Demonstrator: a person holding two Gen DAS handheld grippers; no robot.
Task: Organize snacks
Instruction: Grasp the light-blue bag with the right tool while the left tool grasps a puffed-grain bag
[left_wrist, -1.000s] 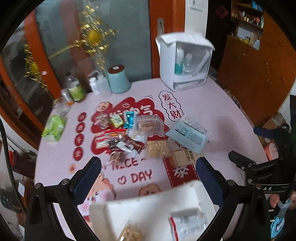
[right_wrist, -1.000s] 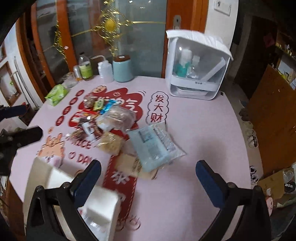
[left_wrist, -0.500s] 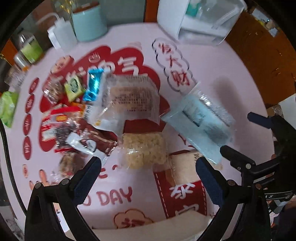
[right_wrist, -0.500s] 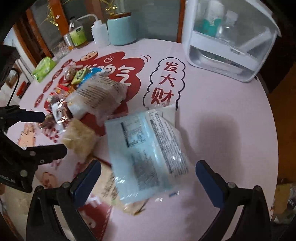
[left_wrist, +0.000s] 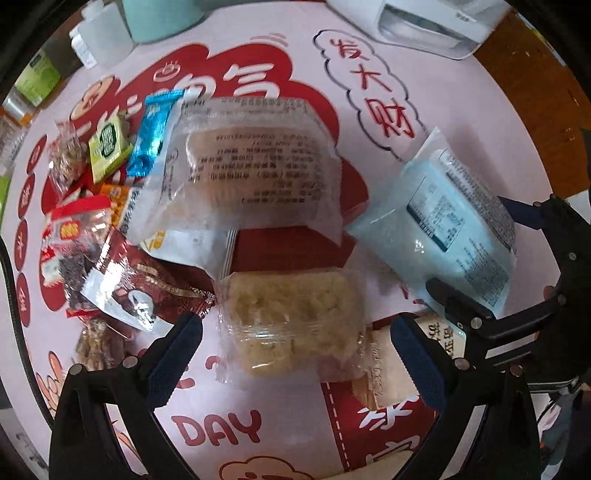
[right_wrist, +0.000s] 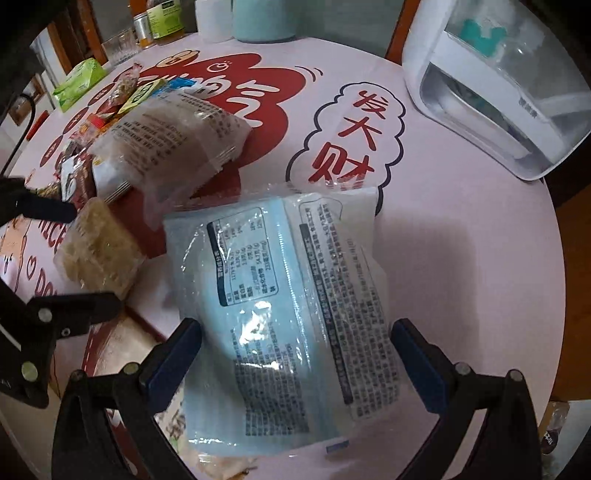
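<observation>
My left gripper (left_wrist: 295, 354) is open, its fingers either side of a clear pack of yellow puffed snack (left_wrist: 295, 325) lying on the pink tablecloth (left_wrist: 258, 424). Beyond it lies a large clear pack with printed text (left_wrist: 255, 166), and small wrapped snacks (left_wrist: 110, 147) pile at the left. My right gripper (right_wrist: 295, 358) is open over a light blue pack (right_wrist: 288, 306), which lies flat between its fingers. In the left wrist view the blue pack (left_wrist: 454, 236) shows at the right, with the right gripper (left_wrist: 487, 258) around it. The yellow pack (right_wrist: 96, 251) shows left in the right wrist view.
A white plastic container (right_wrist: 509, 85) stands at the back right. A teal jar (left_wrist: 162, 18), bottles (right_wrist: 162, 22) and a green pack (right_wrist: 77, 81) line the back left edge. A beige pack (left_wrist: 384, 369) lies under the blue one. The table edge (right_wrist: 554, 295) runs along the right.
Both grippers have moved forward and down toward the snacks. The white box seen near the left gripper earlier is out of view. Both stay open.
</observation>
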